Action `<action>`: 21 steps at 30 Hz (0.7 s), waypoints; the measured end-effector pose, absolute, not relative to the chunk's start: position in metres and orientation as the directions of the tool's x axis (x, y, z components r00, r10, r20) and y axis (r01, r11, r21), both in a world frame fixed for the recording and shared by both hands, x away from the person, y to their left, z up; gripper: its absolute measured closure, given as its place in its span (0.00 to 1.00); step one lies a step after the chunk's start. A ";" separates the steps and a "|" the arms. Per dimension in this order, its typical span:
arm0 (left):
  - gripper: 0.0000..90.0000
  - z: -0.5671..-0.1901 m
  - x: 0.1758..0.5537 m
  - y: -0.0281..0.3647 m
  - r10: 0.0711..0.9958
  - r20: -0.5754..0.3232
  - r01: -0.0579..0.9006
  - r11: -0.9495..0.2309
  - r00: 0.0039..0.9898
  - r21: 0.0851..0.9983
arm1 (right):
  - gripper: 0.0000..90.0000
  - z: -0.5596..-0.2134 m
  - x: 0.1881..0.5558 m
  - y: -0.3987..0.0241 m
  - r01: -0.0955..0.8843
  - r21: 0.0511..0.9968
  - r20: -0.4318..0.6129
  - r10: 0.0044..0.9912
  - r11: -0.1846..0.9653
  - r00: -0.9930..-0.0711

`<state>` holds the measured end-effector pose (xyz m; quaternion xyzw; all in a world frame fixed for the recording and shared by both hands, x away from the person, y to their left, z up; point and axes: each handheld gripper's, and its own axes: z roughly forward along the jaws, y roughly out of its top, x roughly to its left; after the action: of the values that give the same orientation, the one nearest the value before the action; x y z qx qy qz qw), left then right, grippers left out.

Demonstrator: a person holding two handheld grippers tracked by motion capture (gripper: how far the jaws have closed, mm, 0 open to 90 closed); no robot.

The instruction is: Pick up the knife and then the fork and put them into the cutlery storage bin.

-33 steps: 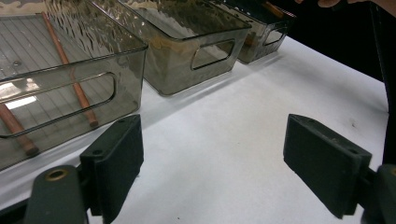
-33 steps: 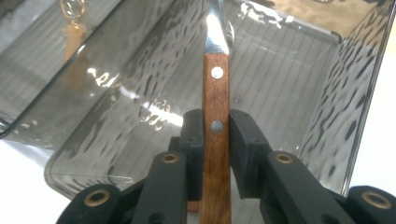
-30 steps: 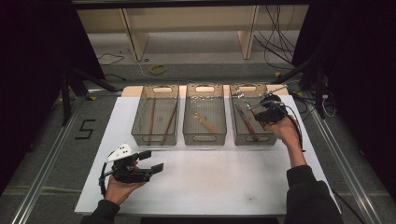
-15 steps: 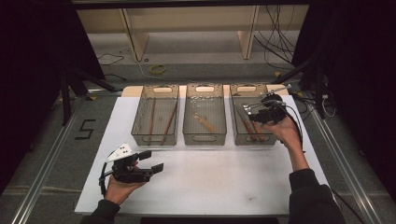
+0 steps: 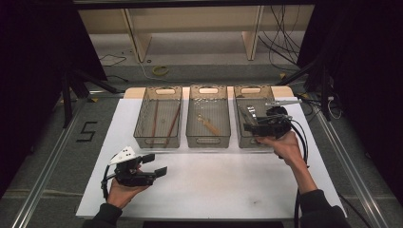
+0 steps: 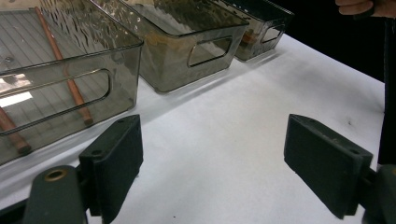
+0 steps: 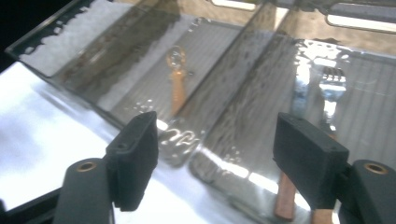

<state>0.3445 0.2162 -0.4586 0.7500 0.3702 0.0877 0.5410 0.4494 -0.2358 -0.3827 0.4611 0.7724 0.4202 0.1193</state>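
Left tongs [image 5: 160, 165]: held low over the white table [image 5: 228, 185] at about 7 o'clock in the high view, jaws wide apart with nothing between them; in the left gripper view they frame bare table.
Left bin [image 5: 158, 117]: at 11 o'clock, smoky clear plastic, with two long wooden sticks [image 5: 154, 122] lying lengthwise inside.
Middle bin [image 5: 208, 116]: at 12 o'clock, just beside the left bin, with a small wooden-handled utensil [image 5: 208, 124] on its floor.
Right bin [image 5: 247, 97]: at 1 o'clock, holding a fork [image 7: 332, 91] with a wooden handle, seen in the right gripper view.
Right tongs [image 5: 248, 127]: over the near part of the right bin, jaws have just been opening and now stand apart, gripping nothing; the fork lies below them in the bin.
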 end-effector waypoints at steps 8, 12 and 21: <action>0.21 -0.459 0.344 0.212 0.640 -0.263 0.460 -0.159 0.722 0.874 | 0.32 -0.387 0.417 -0.224 0.565 0.791 0.195 0.779 0.235 -0.596; 0.21 -0.459 0.343 0.210 0.634 -0.261 0.458 -0.166 0.728 0.873 | 0.32 -0.393 0.405 -0.220 0.546 0.802 0.189 0.765 0.241 -0.615; 0.21 -0.459 0.342 0.205 0.620 -0.264 0.459 -0.176 0.739 0.871 | 0.31 -0.403 0.384 -0.220 0.519 0.827 0.196 0.752 0.218 -0.629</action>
<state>0.3423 0.2055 -0.4593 0.7630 0.3535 0.0753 0.5358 0.3842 -0.2197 -0.4035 0.4125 0.7705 0.4699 0.1243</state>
